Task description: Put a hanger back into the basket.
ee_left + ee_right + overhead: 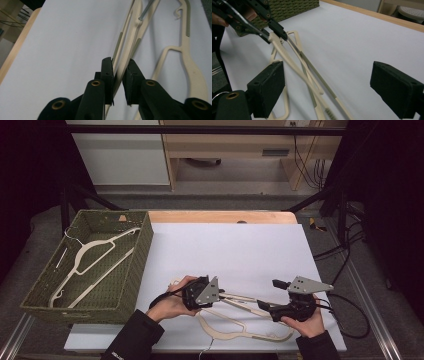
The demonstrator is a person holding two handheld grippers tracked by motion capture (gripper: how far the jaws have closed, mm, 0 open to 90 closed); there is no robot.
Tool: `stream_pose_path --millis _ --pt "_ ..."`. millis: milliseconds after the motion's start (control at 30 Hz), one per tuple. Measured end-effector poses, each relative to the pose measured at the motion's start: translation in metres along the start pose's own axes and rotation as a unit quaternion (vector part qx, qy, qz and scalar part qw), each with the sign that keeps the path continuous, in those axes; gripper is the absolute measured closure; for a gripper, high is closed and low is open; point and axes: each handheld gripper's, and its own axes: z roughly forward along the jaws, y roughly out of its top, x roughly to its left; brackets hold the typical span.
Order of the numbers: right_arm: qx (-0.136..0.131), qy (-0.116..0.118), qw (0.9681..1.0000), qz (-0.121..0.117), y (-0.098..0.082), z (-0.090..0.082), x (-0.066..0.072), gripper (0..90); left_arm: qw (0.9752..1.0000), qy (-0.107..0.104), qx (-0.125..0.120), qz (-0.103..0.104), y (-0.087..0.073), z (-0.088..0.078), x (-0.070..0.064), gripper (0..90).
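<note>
Two cream plastic hangers lie crossed near the front of the white table. My left gripper (222, 295) (118, 65) is shut on one arm of the upper hanger (245, 301) (130, 45), which runs away between its black pads. The second hanger (235, 327) (192, 67) lies flat beside it. My right gripper (267, 295) (327, 72) stands open, its pads wide apart over the hangers' arms and touching nothing. In the right gripper view the left gripper (275, 33) pinches the end of the held hanger (294, 67).
A green woven basket (131, 270) (294, 7) stands at the table's left side with another cream hanger (95, 255) inside. The white sheet (240, 245) ends at a wooden edge at the back. Cables trail off the right side.
</note>
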Motion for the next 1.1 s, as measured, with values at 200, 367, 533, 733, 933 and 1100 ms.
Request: stream_pose_path --millis 200,367,533,733,933,1100 --pt "-0.002 -0.002 1.0000 0.004 -0.001 -0.001 -0.002 11.8 0.9995 0.024 0.003 -0.021 0.003 0.002 0.015 85.8" --pt "-0.002 -0.003 1.0000 0.009 -0.002 -0.001 -0.004 11.0 0.9981 0.036 0.010 -0.048 -0.002 -0.001 0.023 85.9" --pt "-0.001 -0.005 0.9999 0.013 -0.002 -0.001 -0.004 9.9 0.9941 0.059 0.019 -0.090 0.001 -0.012 0.021 85.9" --pt "-0.005 -0.012 0.9998 0.017 -0.002 -0.003 -0.005 8.5 0.9844 0.070 0.010 -0.161 -0.001 -0.026 0.022 85.9" --pt "-0.009 -0.019 0.9995 0.024 -0.002 -0.005 -0.006 6.3 0.9731 0.080 -0.007 -0.216 -0.003 -0.045 0.023 85.9" --pt "-0.015 -0.027 0.9991 0.030 -0.002 -0.005 -0.007 5.6 0.9656 0.090 -0.026 -0.242 -0.002 -0.067 0.024 85.9"
